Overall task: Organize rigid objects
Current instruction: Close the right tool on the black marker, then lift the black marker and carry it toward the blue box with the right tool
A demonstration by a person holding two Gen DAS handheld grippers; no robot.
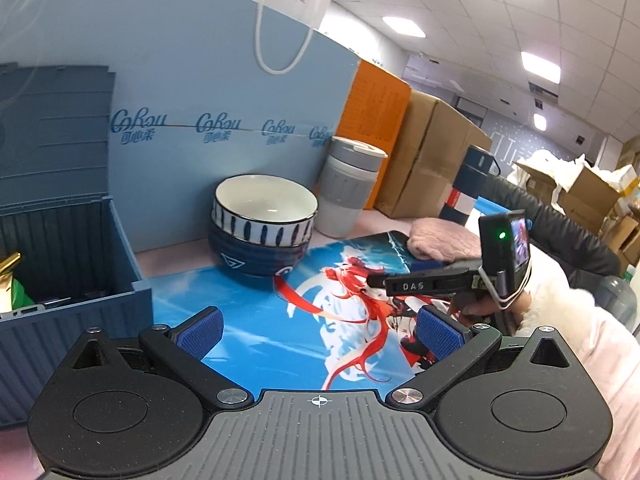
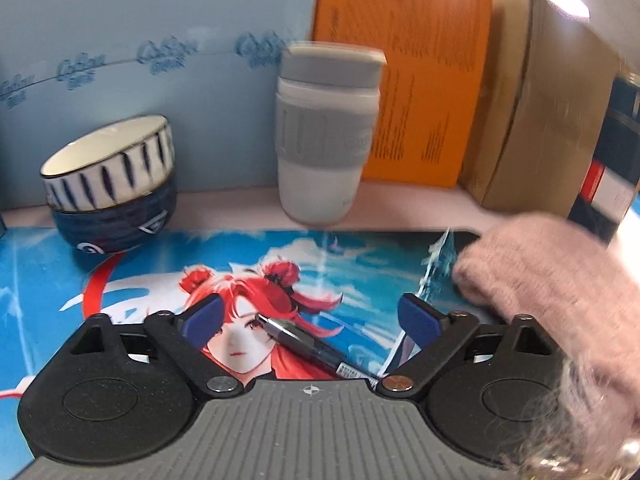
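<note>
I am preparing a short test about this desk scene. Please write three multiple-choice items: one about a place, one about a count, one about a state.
1. Where does the pen lie?
A. inside the blue storage box
B. on the printed mat, between the fingers of the right gripper
C. on top of the travel cup

2. How many bowls are in the stack?
A. two
B. three
C. four

3. How is the left gripper?
A. shut on the pen
B. shut on a bowl
C. open, with nothing between its fingers

Answers: 1 B, the right wrist view shows the pen flat on the mat between the right gripper's spread fingers. 2 A, a striped white bowl sits in a dark blue one. 3 C, only mat shows between its fingers.
</note>
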